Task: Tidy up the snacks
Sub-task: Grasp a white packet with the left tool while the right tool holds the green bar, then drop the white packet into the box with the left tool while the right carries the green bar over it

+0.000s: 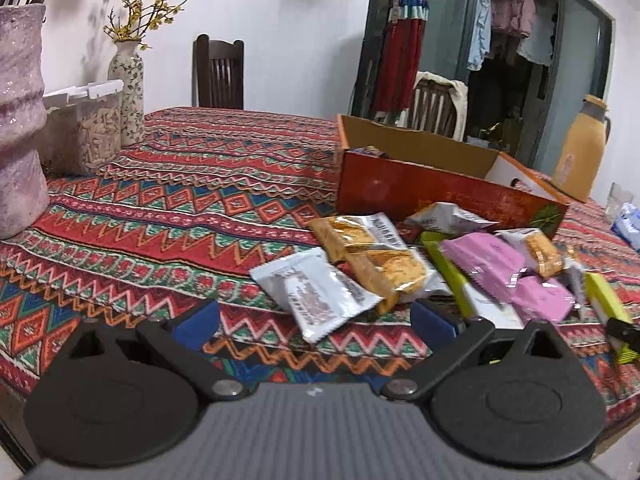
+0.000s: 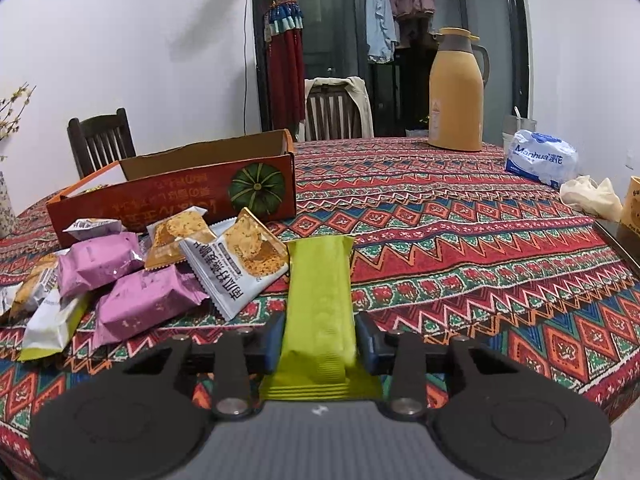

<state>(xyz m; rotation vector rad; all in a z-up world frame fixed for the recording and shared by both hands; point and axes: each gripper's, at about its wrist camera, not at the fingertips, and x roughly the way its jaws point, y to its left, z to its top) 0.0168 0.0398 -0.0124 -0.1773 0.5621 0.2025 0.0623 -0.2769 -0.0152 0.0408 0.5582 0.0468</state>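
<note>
A heap of snack packets lies on the patterned tablecloth [image 1: 180, 208] in front of an open orange cardboard box [image 1: 440, 192] [image 2: 180, 196]. The heap holds pink packets [image 2: 140, 304] [image 1: 484, 256], orange cracker packets [image 1: 372, 256] [image 2: 240, 264] and a white packet [image 1: 320, 296]. My right gripper [image 2: 318, 340] is shut on a long green snack bar [image 2: 320, 300], its blue pads pressing both sides. The bar points away from me, to the right of the heap. My left gripper [image 1: 316, 320] is open just short of the white packet, with nothing between its pads.
A yellow thermos [image 2: 456, 92], a tissue pack [image 2: 540, 160] and a crumpled cloth [image 2: 592, 196] stand at the far right. Two vases [image 1: 20, 120] [image 1: 128, 92] and a clear lidded container [image 1: 84, 132] stand on the left. Wooden chairs [image 1: 218, 76] line the far side.
</note>
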